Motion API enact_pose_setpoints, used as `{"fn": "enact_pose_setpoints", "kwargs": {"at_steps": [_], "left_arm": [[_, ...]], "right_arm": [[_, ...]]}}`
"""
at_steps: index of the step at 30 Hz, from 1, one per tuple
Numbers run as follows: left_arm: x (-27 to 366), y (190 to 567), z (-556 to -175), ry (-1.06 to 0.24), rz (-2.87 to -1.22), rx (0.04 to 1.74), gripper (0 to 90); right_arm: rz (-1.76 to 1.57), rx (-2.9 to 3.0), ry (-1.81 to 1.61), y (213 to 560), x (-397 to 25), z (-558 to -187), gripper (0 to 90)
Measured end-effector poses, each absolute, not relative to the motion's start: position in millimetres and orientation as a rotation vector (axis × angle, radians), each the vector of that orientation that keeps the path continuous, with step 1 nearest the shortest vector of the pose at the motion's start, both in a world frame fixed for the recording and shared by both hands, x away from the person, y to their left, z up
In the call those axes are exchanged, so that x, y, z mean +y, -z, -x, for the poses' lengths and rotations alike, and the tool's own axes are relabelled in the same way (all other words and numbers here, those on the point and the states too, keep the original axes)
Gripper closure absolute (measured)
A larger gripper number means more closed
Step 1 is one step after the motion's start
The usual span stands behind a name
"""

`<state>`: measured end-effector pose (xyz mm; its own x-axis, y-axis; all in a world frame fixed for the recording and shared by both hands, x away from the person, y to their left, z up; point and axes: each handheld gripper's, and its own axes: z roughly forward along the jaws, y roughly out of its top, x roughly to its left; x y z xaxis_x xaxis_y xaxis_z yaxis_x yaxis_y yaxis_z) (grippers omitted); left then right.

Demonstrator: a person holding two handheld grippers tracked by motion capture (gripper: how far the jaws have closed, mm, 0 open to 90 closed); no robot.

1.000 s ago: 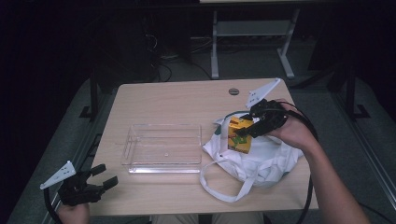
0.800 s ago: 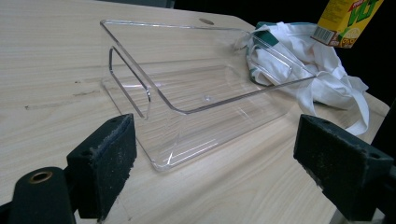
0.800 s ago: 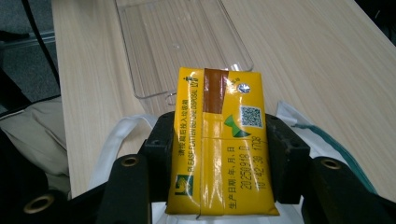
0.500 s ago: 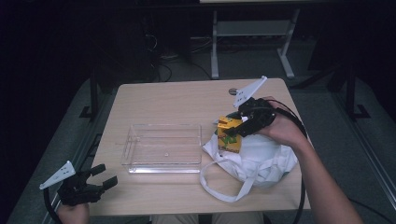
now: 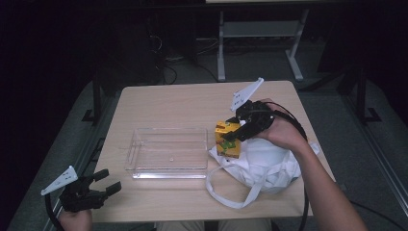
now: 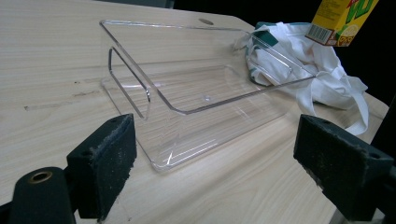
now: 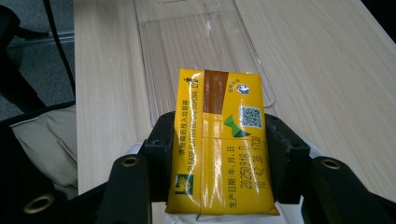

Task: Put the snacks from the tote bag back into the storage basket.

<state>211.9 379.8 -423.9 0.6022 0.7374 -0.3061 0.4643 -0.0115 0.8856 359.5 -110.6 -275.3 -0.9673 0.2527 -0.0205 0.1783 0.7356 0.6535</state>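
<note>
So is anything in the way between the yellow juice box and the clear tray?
Nothing visible is. The right gripper holds the yellow juice box up over the edge of the white bag, right beside the clear tray. The tray is empty and open on top, and only its low wall lies between them.

Tray sits mid-table. Bag just beside it at 3 o'clock. Carton above bag's 9 o'clock edge, in right gripper. Left gripper at tray's 7 o'clock, off table corner.
</note>
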Motion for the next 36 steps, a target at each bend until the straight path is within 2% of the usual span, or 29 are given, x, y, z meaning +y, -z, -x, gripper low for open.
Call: {"fn": "enact_pose_setpoints", "kwargs": {"at_steps": [36], "left_arm": [[380.8, 424.1, -211.5, -0.291, -1.652, 1.011, 12.6]], "right_arm": [[-0.243, 2.871, -1.050, 279.5, -70.4, -363.0, 51.5]]}}
